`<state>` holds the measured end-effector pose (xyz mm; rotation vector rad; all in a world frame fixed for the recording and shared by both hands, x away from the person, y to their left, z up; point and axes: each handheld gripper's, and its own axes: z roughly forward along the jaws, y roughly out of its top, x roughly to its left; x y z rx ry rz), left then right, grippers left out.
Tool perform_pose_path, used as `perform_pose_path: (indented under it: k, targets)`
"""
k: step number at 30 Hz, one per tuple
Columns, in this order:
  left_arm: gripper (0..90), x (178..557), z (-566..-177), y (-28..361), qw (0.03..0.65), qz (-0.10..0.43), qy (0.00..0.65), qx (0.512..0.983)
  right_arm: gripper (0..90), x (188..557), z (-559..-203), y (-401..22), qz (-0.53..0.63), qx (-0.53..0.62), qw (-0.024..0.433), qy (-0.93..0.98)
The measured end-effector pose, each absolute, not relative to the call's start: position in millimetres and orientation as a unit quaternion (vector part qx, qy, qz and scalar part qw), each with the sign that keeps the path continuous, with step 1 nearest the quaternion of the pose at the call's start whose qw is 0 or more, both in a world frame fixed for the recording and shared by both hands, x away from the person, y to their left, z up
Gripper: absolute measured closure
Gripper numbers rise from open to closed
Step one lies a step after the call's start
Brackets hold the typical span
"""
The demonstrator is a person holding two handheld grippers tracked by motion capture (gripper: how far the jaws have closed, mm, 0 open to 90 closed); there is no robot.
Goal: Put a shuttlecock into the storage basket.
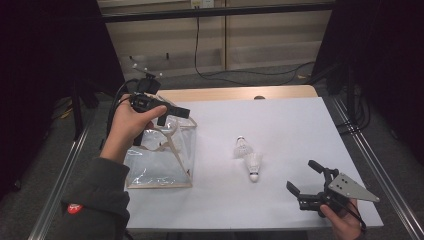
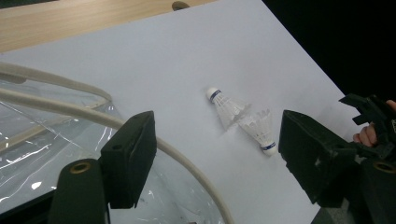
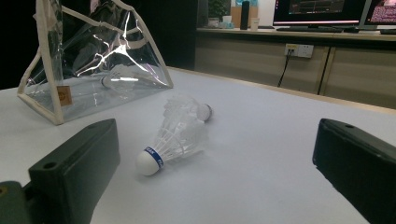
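step in hand: packing shuttlecocks into the clear bag (image 1: 160,160); one shuttlecock seems to lie inside already, judging from the right gripper view.
left gripper (image 1: 167,114): held over the bag's mouth, jaws wide apart, nothing between the pads; a bag handle (image 2: 187,163) runs just under them, contact unclear.
right gripper (image 1: 305,187): low at the near right of the table (image 1: 300,120), jaws wide apart, empty, aimed at the shuttlecocks.
shuttlecocks (image 1: 249,156): two lying touching mid-table, well apart from the bag.
next move: likely the right gripper reaches forward, closes gently on the nearer cork (image 3: 149,162), while the left holds the bag open.
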<state>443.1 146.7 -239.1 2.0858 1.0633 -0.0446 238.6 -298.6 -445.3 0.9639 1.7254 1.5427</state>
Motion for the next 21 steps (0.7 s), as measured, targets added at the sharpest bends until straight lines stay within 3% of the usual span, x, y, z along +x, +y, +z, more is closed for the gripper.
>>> perform_pose_path:
  k: [21]
  targets:
    - [25.0,434,-238,121,0.39,-0.027,0.386,0.836,0.7,238,-445,-299,0.585,0.365,0.312,0.653]
